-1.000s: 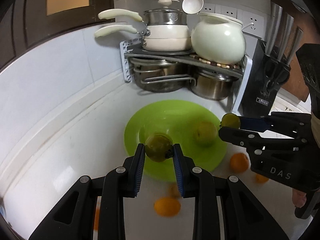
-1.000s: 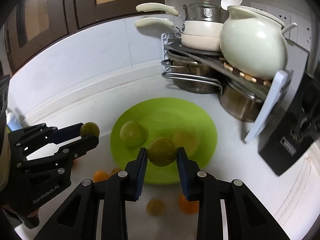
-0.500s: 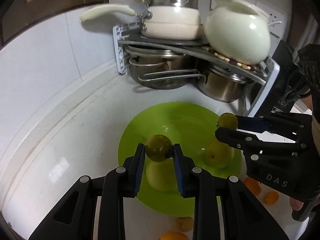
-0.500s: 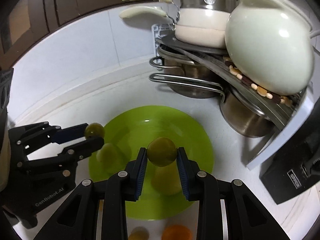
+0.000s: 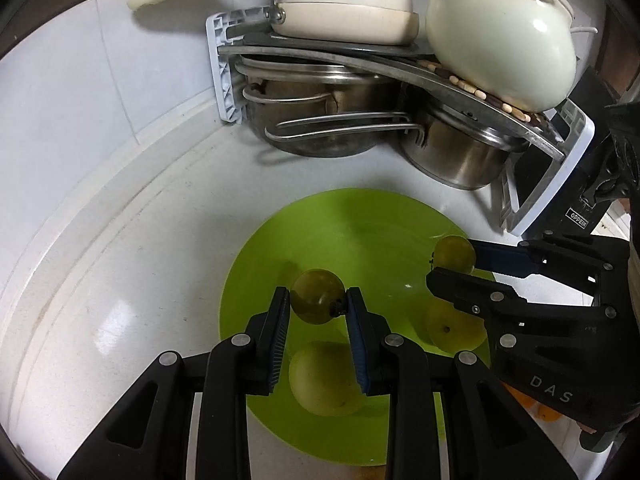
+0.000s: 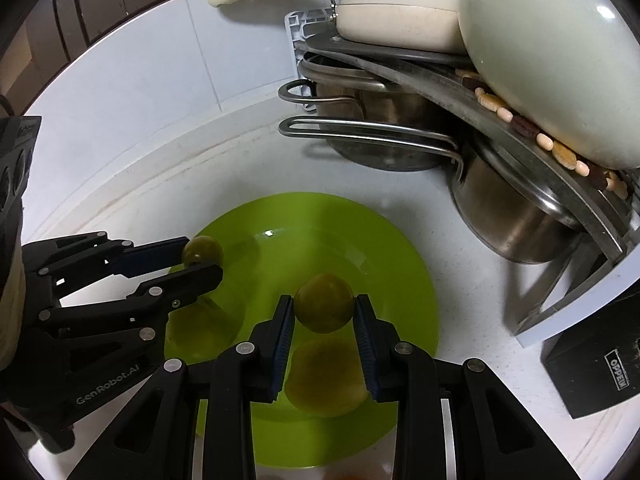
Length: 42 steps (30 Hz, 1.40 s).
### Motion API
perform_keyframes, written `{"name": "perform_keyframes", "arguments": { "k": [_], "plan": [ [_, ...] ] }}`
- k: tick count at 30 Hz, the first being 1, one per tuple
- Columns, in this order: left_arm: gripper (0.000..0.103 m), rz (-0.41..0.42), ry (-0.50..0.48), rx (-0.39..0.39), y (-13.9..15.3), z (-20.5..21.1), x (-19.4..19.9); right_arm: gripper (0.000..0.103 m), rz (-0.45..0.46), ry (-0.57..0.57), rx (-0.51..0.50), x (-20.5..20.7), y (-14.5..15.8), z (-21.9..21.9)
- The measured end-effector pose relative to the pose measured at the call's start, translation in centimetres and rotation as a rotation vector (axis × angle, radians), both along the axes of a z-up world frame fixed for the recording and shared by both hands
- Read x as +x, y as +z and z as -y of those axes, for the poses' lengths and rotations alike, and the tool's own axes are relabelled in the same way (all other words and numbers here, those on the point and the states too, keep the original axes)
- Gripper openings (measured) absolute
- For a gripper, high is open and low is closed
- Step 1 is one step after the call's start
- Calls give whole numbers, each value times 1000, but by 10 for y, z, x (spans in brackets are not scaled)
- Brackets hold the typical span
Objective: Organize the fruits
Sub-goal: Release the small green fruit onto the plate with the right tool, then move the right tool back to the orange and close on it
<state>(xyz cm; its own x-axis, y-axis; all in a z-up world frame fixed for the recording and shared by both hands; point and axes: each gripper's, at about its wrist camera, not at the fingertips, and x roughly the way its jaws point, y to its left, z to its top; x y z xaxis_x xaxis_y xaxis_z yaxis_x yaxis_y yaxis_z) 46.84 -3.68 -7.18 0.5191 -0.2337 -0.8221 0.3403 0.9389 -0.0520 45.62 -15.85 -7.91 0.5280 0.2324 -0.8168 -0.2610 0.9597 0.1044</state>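
A lime green plate (image 5: 352,232) (image 6: 392,248) lies on the white counter. My left gripper (image 5: 318,304) is shut on a small green fruit (image 5: 316,296) and holds it above the plate's near left part. My right gripper (image 6: 324,312) is shut on another small green fruit (image 6: 324,306), above the plate; it also shows in the left wrist view (image 5: 454,254). Two larger yellow-green fruits lie on the plate (image 5: 320,380) (image 5: 452,326). An orange fruit (image 5: 546,412) peeks out on the counter behind the right gripper.
A corner rack (image 5: 400,56) holds cream pans, a pale round pot (image 5: 500,36) and steel pots (image 6: 512,208) just behind the plate. A black knife block (image 6: 596,364) stands at the right. The white tiled wall curves round the left.
Both grippers have moved forward over the plate with their fruits still held. The rack looms closer and the oranges on the counter have slipped out of view below.
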Motion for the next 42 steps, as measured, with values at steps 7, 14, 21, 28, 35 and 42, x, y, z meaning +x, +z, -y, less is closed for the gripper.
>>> {"name": "perform_keyframes", "arguments": {
  "k": [7,14,21,28,35,42],
  "plan": [
    [30,10,8,-4,2,0,-2,34,1,0,8,-1,0,1],
    [33,36,26,-7,11,-7,-13,38,33,0,4,-12,9,1],
    [41,98,52,-6,29,-16,-32,38,77,4,18,-31,22,4],
    [53,182,63,-4,55,-28,-63,43,144,2,22,-58,39,3],
    [61,238,82,-7,75,-42,-97,43,198,22,40,-86,58,-2],
    [68,275,149,-20,95,-64,-133,52,282,37,38,-122,83,-15]
  ]
}}
